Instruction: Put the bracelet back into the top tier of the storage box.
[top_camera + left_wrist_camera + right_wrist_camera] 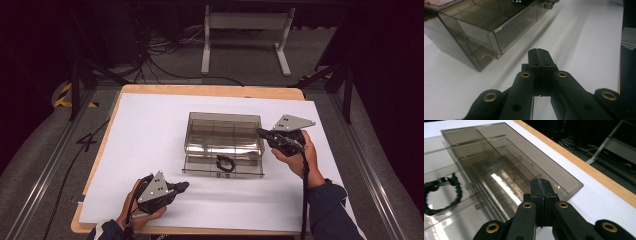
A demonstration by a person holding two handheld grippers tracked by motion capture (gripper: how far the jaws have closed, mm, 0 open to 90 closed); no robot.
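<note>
A smoky clear plastic box [223, 131] stands mid-table, its shallow drawer [222, 167] pulled out toward me. A black beaded loop [225, 163] lies in the drawer, also at the left of the right gripper view as the loop [441, 195]. My right gripper [260, 132] is shut and empty, its tip at the box's right edge, over the lid [499, 157]; jaws pressed together at the gripper's tip [539, 181]. My left gripper [184, 186] rests low on the white sheet, front left of the drawer, shut with nothing held [539, 51]; the box [486, 27] lies ahead of it.
A white sheet [150, 130] covers a wooden tabletop whose rim [210, 90] shows at the back. Behind the table are a white stand [245, 22] and floor cables [160, 50]. Open sheet lies left of the box and along the front.
</note>
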